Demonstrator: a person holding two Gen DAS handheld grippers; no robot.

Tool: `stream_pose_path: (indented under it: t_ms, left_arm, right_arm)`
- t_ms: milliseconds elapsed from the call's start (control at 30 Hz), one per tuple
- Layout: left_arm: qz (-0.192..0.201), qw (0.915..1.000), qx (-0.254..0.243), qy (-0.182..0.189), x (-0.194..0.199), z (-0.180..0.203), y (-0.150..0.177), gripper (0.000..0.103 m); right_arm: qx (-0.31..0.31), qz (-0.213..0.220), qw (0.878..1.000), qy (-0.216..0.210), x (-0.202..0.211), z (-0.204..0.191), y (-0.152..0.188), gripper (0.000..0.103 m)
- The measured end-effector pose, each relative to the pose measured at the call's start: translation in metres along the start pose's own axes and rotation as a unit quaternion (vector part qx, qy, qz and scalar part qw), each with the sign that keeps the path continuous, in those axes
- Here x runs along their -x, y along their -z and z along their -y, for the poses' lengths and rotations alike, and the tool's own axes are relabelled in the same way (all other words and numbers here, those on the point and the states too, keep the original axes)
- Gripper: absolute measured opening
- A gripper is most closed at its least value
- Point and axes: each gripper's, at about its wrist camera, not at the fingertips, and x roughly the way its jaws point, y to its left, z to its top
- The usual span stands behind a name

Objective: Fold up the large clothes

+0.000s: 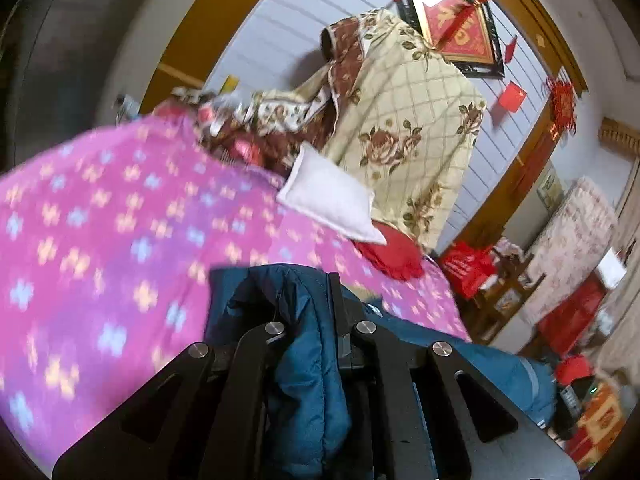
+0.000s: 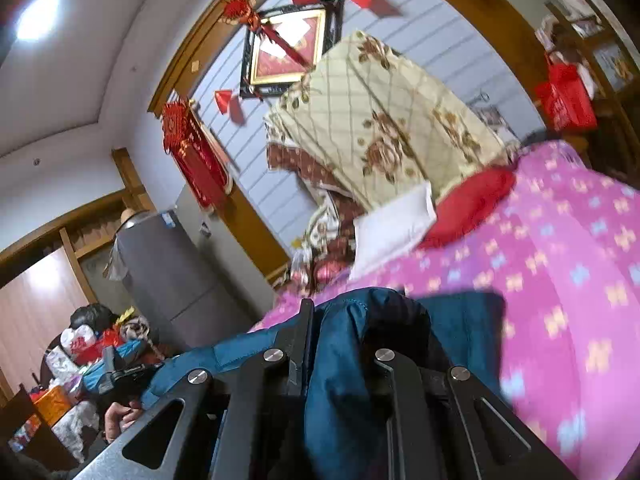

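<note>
Both grippers are clamped on the blue padded jacket [image 1: 304, 360]: left gripper [image 1: 316, 320], right gripper [image 2: 340, 340], holding it above the pink floral bedspread [image 1: 100, 220]. Slippery quilted fabric, so either bunched pinch could slide out and wreck the fold.

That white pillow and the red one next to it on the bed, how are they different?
The white pillow is pale and flat with sharp corners; the red pillow is bright red and rounder. The white one lies partly on top of the red one, hiding some of it. Both rest on the pink bedspread, near the floral quilt.
</note>
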Motion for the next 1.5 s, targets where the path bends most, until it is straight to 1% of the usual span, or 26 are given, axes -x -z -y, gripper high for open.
stream_pose_path:
  t_ms: [33,100,200,300,400,500,533,567,633,767,800,833,867,900,933,967,1000,1033,1100,1167,1233,1267,1333,1367,1433,1500]
  left_arm:
    - [0.002,1.0,-0.002,-0.007,-0.014,0.002,-0.006,0.005]
    - [0.002,0.9992,-0.016,-0.037,-0.052,0.004,-0.015,0.005]
    - [-0.01,0.9966,-0.027,-0.078,-0.111,-0.004,-0.014,0.005]
    - [-0.033,0.9939,-0.026,-0.102,-0.163,-0.024,-0.003,0.005]
    - [-0.057,0.9909,-0.02,-0.12,-0.2,-0.042,0.014,0.005]
    - [-0.089,0.988,-0.017,-0.125,-0.235,-0.058,0.034,0.008]
    - [-0.095,0.9876,-0.013,-0.124,-0.241,-0.059,0.036,0.009]
    - [-0.106,0.9868,-0.008,-0.123,-0.249,-0.061,0.038,0.009]
    - [-0.133,0.984,-0.002,-0.118,-0.264,-0.064,0.04,0.009]
    - [-0.149,0.9835,0.023,-0.099,-0.261,-0.072,0.04,0.013]
    - [-0.155,0.983,0.034,-0.093,-0.257,-0.075,0.038,0.016]
    - [-0.159,0.9825,0.047,-0.085,-0.253,-0.078,0.035,0.022]
    - [-0.163,0.9818,0.064,-0.075,-0.248,-0.08,0.031,0.025]
    - [-0.16,0.9817,0.081,-0.063,-0.241,-0.084,0.027,0.035]
    - [-0.156,0.9818,0.095,-0.051,-0.236,-0.086,0.023,0.049]
    - [-0.148,0.9816,0.115,-0.035,-0.229,-0.088,0.019,0.058]
    - [-0.135,0.9815,0.133,-0.027,-0.221,-0.09,0.015,0.076]
    - [-0.112,0.9829,0.144,-0.027,-0.209,-0.091,0.011,0.08]
    - [-0.075,0.9874,0.138,-0.02,-0.192,-0.086,0.003,0.081]
    - [-0.048,0.9914,0.119,-0.028,-0.175,-0.077,-0.002,0.081]
    - [-0.022,0.9943,0.101,-0.025,-0.157,-0.064,0.001,0.081]
    - [-0.02,0.9952,0.093,-0.024,-0.154,-0.059,0.002,0.081]
    - [-0.018,0.9974,0.065,-0.025,-0.148,-0.042,0.01,0.081]
    - [-0.016,0.9986,0.044,-0.024,-0.146,-0.032,0.013,0.081]
    - [-0.01,0.9996,0.005,-0.027,-0.144,-0.014,0.02,0.081]
    - [-0.014,0.999,-0.03,-0.031,-0.147,0.0,0.025,0.081]
  right_arm:
    - [0.0,0.002,1.0,0.002,-0.009,0.004,-0.006,0.012]
    - [-0.007,0.002,1.0,0.013,-0.044,0.022,-0.017,0.012]
    - [-0.037,-0.005,0.999,0.04,-0.087,0.052,-0.018,0.012]
    - [-0.066,-0.014,0.995,0.068,-0.129,0.087,-0.006,0.012]
    - [-0.106,-0.022,0.991,0.08,-0.15,0.118,0.013,0.012]
    - [-0.16,-0.042,0.981,0.1,-0.166,0.155,0.035,0.012]
    - [-0.199,-0.068,0.971,0.112,-0.176,0.173,0.044,0.012]
    - [-0.222,-0.081,0.965,0.112,-0.181,0.184,0.047,0.012]
    - [-0.227,-0.081,0.964,0.113,-0.184,0.191,0.048,0.012]
    - [-0.239,-0.089,0.959,0.12,-0.187,0.194,0.049,0.014]
    - [-0.248,-0.088,0.958,0.118,-0.186,0.194,0.049,0.017]
    - [-0.267,-0.078,0.954,0.11,-0.182,0.194,0.048,0.025]
    - [-0.283,-0.063,0.952,0.099,-0.177,0.192,0.048,0.032]
    - [-0.294,-0.045,0.95,0.089,-0.171,0.187,0.046,0.048]
    - [-0.298,-0.031,0.951,0.083,-0.167,0.181,0.044,0.071]
    - [-0.295,-0.022,0.952,0.077,-0.164,0.173,0.042,0.084]
    - [-0.286,-0.011,0.955,0.071,-0.159,0.163,0.039,0.095]
    - [-0.272,-0.009,0.96,0.064,-0.156,0.152,0.035,0.095]
    - [-0.231,-0.014,0.971,0.055,-0.151,0.129,0.03,0.095]
    - [-0.178,-0.016,0.982,0.058,-0.142,0.106,0.028,0.095]
    - [-0.101,-0.028,0.992,0.076,-0.135,0.078,0.027,0.095]
    - [-0.064,-0.039,0.993,0.087,-0.135,0.066,0.028,0.095]
    - [-0.012,-0.06,0.993,0.097,-0.135,0.052,0.036,0.095]
    - [0.013,-0.079,0.991,0.103,-0.136,0.043,0.042,0.095]
    - [0.031,-0.109,0.987,0.113,-0.14,0.035,0.054,0.095]
    - [0.053,-0.142,0.979,0.136,-0.153,0.028,0.062,0.095]
